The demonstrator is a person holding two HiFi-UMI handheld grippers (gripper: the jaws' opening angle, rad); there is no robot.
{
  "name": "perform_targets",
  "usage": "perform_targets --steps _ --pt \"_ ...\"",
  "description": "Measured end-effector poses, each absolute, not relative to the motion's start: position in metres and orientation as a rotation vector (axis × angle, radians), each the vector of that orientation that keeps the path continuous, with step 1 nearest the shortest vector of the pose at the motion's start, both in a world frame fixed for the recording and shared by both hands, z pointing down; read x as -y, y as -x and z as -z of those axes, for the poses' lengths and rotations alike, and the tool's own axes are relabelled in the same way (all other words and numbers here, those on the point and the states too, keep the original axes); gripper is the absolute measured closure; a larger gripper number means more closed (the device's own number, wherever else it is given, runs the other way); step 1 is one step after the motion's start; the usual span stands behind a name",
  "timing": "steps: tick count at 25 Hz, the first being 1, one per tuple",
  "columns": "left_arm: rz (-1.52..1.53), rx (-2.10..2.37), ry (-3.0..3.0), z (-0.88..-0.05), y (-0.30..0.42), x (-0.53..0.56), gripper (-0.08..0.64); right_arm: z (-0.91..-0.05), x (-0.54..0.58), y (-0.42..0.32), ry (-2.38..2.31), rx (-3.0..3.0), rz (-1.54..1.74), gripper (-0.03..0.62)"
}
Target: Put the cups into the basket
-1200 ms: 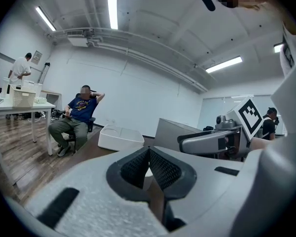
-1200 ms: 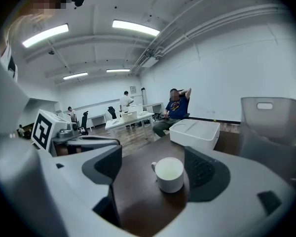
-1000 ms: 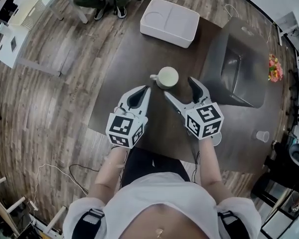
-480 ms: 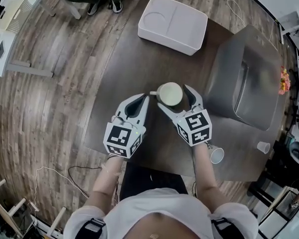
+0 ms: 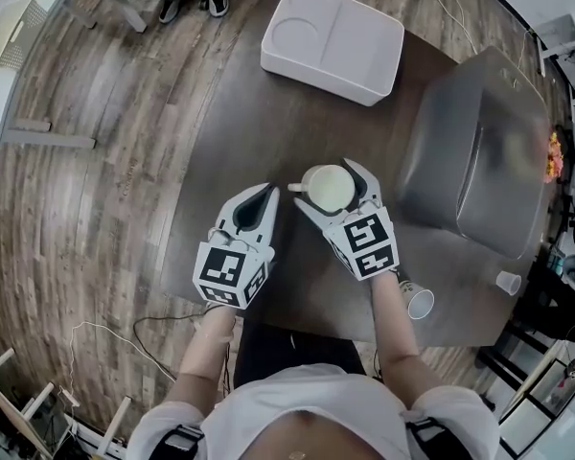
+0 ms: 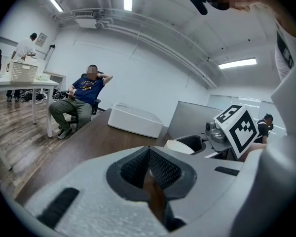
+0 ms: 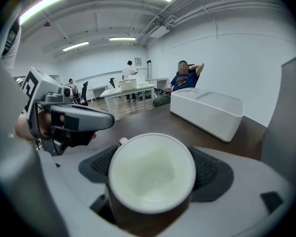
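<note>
One white cup [image 5: 328,188] between the right gripper's [image 5: 330,185] just-opened fingers [image 5: 366,184]

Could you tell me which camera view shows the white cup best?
The right gripper view: the cup fills its centre, rim and empty inside clear. The head view shows it small from above, handle visible; the left gripper view catches only part of its rim.
</note>
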State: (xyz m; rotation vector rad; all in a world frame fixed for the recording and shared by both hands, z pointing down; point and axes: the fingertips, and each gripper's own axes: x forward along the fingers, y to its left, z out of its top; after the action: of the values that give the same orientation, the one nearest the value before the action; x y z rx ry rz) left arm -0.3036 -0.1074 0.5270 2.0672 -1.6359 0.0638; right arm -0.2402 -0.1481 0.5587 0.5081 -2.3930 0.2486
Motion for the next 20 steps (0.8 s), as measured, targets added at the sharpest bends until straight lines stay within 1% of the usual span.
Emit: perform_targets --steps 20 --pt "-0.029 1.663 -2.044 -0.5218 0.3116 0.1007 0.552 -0.5588 0.1475 0.2407 -0.514 2.377 -0.248 0.166"
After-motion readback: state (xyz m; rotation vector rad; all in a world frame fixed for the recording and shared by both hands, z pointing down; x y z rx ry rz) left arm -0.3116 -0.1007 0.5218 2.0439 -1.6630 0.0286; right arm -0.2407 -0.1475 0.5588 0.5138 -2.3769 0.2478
